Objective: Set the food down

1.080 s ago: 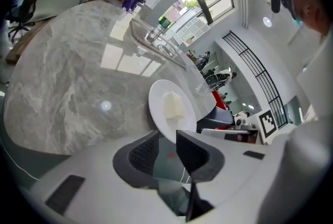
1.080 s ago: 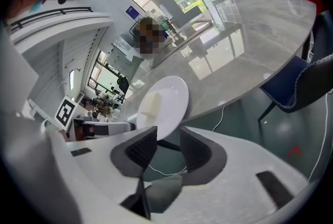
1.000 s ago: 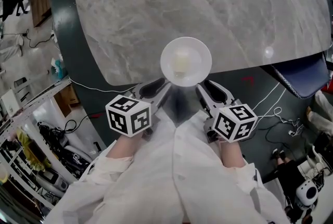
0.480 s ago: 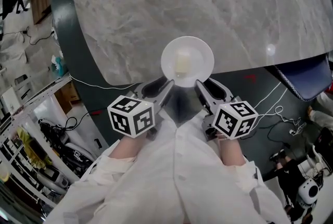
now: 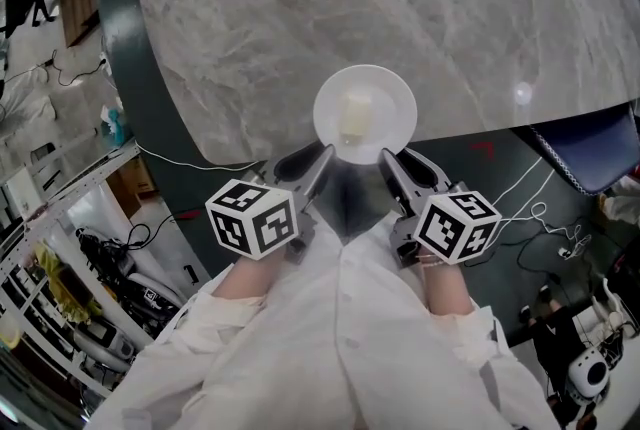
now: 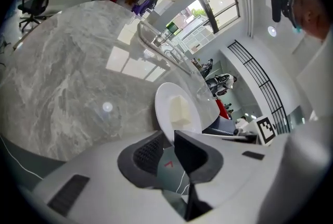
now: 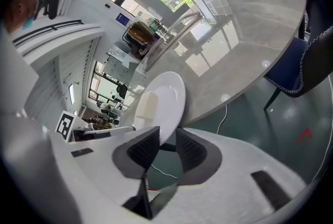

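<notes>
The left gripper (image 6: 169, 144) is clamping the near rim of the white plate (image 5: 388, 90), its jaws together on it. The right gripper (image 7: 166, 146) is closing its jaws around the opposite near rim, which is lying between them, one pad not yet touching. The plate is carrying a pale block of food (image 5: 355, 114) and is sitting over the grey marble worktop's (image 5: 240, 38) near edge.

Both grippers point toward 12 o'clock, side by side. The left gripper (image 5: 321, 155) clamps the plate (image 5: 392, 98) rim at 7 o'clock; the right gripper's (image 5: 386, 159) jaws are closing around it at 5 o'clock.
</notes>
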Demonstrator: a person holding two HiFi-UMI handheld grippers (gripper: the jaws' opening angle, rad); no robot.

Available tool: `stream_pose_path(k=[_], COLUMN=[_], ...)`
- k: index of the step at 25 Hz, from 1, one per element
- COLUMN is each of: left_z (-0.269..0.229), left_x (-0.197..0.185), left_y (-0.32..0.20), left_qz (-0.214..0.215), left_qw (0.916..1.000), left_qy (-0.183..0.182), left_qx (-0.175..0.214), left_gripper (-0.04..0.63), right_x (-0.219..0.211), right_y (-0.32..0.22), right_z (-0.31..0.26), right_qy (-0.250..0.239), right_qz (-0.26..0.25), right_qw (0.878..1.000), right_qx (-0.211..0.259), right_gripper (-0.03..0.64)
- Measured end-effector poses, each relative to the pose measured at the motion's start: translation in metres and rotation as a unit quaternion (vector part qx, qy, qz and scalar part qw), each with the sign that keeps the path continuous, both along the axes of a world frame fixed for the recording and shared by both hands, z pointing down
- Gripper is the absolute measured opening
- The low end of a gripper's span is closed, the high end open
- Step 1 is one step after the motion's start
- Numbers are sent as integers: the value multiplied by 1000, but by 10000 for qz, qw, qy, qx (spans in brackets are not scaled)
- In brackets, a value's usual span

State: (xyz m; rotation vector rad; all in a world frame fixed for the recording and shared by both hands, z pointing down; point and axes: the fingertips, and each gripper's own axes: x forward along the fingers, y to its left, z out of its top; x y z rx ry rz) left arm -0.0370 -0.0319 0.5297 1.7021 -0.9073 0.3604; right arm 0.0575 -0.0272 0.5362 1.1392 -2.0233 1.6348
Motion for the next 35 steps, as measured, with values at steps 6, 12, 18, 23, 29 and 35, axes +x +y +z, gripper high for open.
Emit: stream_pose_path(k=[6,12,18,23,29,35], left_z=[-3,-2,-2,-10,-32,-60], left_x=[2,1,-1,-2,-1,5], left_y=[0,3,6,5,-1,-8], left_qz=[80,183,205,278,326,407], left_qw=[9998,9997,9997,9992,9980,9955], left_qy=[206,177,54,-31,-42,-114], left_qx=[31,60,92,269,543,846], left_gripper=[71,71,71,71,71,71], right_x=[2,1,-2,-3,-2,5], right_y=[-1,-1,-1,-2,-10,-20], right_z=[-6,-11,-15,-21,-42,-68], right_qy=[-39,-9,88,58,3,-16], right_qz=[-10,-47,-203,-247,-250,-325], right_qw=[10000,9997,9991,9985,9973,9953], right_qx=[43,222,373,480,684,913], right_gripper=[80,64,58,57,57,57])
